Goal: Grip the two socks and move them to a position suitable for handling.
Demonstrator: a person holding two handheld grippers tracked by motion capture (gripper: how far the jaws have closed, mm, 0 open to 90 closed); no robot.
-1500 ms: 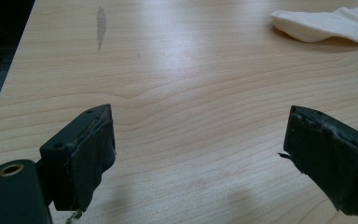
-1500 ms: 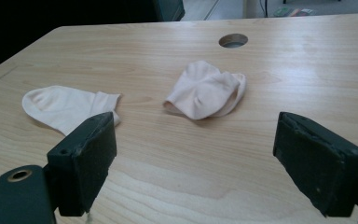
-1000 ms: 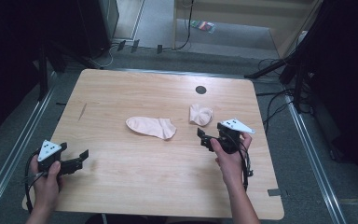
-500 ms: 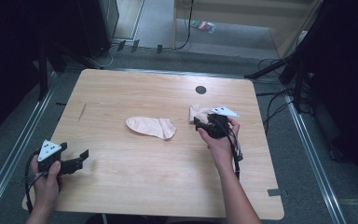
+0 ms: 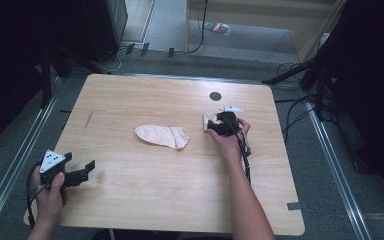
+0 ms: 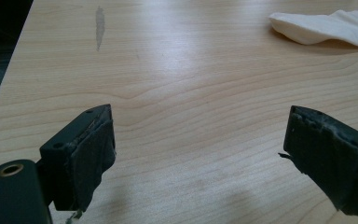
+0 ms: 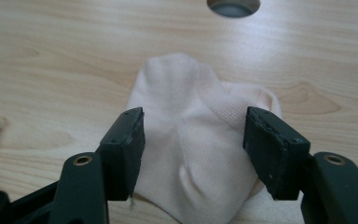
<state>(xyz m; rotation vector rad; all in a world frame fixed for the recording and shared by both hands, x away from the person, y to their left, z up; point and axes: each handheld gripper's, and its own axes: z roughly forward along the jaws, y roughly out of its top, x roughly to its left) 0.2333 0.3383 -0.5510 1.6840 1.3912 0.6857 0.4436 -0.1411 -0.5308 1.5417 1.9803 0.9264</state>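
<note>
Right claw (image 7: 193, 154), its jaws just narrowed but not yet pressing, straddles the crumpled sock (image 7: 200, 140) lying on the table (image 5: 130, 190) near its far right; closing may pinch only a top fold, which could slip; left claw (image 6: 205, 163) released.
</note>
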